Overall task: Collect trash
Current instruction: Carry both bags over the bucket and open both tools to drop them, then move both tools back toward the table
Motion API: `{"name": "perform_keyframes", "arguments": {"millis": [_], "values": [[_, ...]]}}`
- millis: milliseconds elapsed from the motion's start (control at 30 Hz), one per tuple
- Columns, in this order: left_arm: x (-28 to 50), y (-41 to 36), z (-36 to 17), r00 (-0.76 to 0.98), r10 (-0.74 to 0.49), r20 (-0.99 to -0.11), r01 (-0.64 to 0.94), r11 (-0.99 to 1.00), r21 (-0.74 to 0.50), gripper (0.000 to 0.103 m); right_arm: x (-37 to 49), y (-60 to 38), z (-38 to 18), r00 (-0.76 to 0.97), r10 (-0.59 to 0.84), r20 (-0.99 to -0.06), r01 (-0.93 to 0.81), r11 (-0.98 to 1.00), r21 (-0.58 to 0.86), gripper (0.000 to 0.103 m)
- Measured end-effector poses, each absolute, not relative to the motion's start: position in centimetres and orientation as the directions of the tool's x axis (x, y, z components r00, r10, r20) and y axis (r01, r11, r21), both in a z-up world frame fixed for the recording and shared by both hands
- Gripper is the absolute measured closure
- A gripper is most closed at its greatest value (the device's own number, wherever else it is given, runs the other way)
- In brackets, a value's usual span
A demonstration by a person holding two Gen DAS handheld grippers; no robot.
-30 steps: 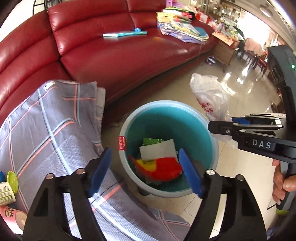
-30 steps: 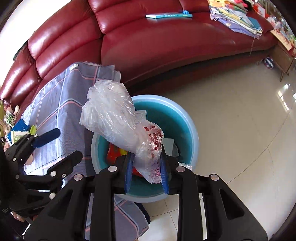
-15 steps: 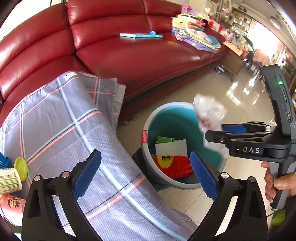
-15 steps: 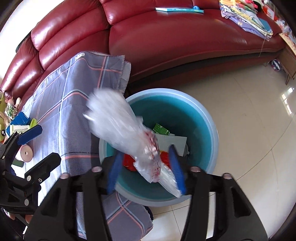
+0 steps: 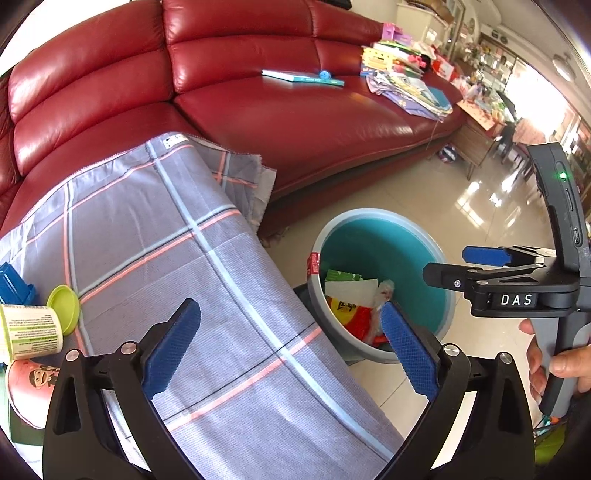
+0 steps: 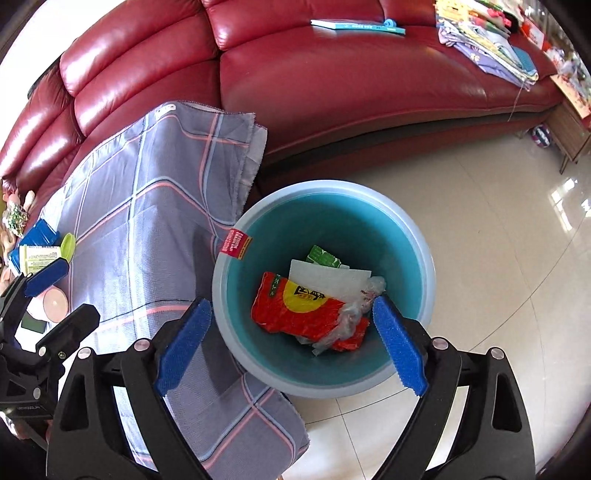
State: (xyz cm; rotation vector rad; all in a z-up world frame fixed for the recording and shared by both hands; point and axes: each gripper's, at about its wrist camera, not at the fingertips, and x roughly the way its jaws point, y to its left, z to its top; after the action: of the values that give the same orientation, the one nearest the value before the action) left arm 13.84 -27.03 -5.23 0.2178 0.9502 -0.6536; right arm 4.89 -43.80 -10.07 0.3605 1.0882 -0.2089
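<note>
Both tongs, left gripper and right gripper, spread wide, empty; next likely paper cup at cloth's left edge: light, crushable, best pinched mid-wall

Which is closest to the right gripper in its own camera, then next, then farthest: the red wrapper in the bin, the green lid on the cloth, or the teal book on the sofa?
From the right gripper, open over the bin:
1. Red wrapper, just ahead, lying inside the bin.
2. Green lid, off to the left on the checked cloth.
3. Teal book, far back on the sofa seat.
</note>
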Motion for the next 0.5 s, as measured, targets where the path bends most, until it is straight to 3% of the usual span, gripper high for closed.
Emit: {"name": "perform_keyframes", "arguments": {"millis": [500], "values": [[12.2,-20.9,-1.8,0.478,-0.419,-0.772,0.547,0.829,-0.112,0.004,4.7,-38.0,-6.2,0.481,-0.007,-0.877,0.26,0.956,0.135,0.017]]}}
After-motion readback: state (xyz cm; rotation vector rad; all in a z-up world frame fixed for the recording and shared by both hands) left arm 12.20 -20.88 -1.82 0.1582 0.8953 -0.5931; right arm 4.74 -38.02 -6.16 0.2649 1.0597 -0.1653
